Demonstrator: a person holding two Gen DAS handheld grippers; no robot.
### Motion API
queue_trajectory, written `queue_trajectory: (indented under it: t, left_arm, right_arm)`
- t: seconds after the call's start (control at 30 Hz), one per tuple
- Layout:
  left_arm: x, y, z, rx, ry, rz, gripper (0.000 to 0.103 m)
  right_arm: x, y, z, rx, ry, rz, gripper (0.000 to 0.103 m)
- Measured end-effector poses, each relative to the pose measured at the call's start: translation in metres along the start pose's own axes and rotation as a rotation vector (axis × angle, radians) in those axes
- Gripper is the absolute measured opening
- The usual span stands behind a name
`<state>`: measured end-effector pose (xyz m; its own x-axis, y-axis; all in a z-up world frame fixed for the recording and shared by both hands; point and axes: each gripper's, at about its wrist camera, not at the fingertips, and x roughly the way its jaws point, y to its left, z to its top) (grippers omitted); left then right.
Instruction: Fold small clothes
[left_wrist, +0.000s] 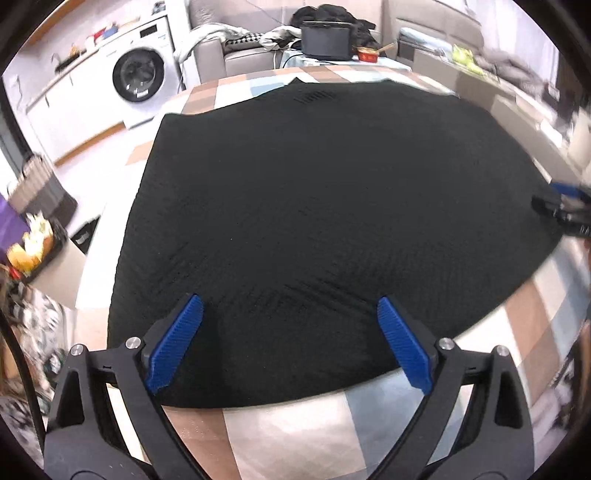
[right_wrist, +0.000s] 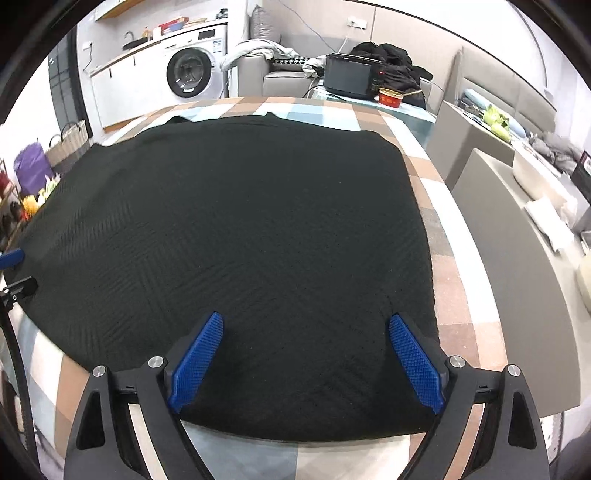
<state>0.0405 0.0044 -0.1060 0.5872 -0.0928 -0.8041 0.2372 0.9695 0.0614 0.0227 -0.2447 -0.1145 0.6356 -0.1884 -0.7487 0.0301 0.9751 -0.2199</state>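
Note:
A black knitted garment (left_wrist: 314, 221) lies spread flat over the checked tablecloth (left_wrist: 295, 435); the right wrist view shows the same garment (right_wrist: 240, 240) and checked tablecloth (right_wrist: 236, 458). My left gripper (left_wrist: 290, 304) hovers over the garment's near edge toward its left side, open, with nothing between its blue pads (left_wrist: 177, 343). My right gripper (right_wrist: 306, 321) stands open over the near edge toward the garment's right corner, its blue pads (right_wrist: 413, 363) apart and empty. Each gripper shows at the rim of the other's view: the right gripper (left_wrist: 561, 206), the left gripper (right_wrist: 14, 273).
Beyond the table stand a washing machine (right_wrist: 190, 72), a grey sofa (right_wrist: 284, 77) with piled clothes, a black box (right_wrist: 349, 77) and a red bowl (right_wrist: 389, 98). A grey chair back (right_wrist: 517, 258) is close on the right. Baskets and bags (right_wrist: 48, 158) crowd the floor at left.

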Motion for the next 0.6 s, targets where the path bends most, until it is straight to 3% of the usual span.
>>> queue_trajectory:
  t: [0.4,0.6]
  left_arm:
    - [-0.002,0.015,0.000,-0.042,-0.001,0.020,0.095]
    - [-0.015,0.032,0.007,-0.103,-0.050,0.055,0.094]
  right_arm:
    - [-0.003,-0.018,-0.005,0.031,0.011,-0.031,0.093]
    - [-0.012,-0.029,-0.010,0.047,0.006,-0.072,0.093]
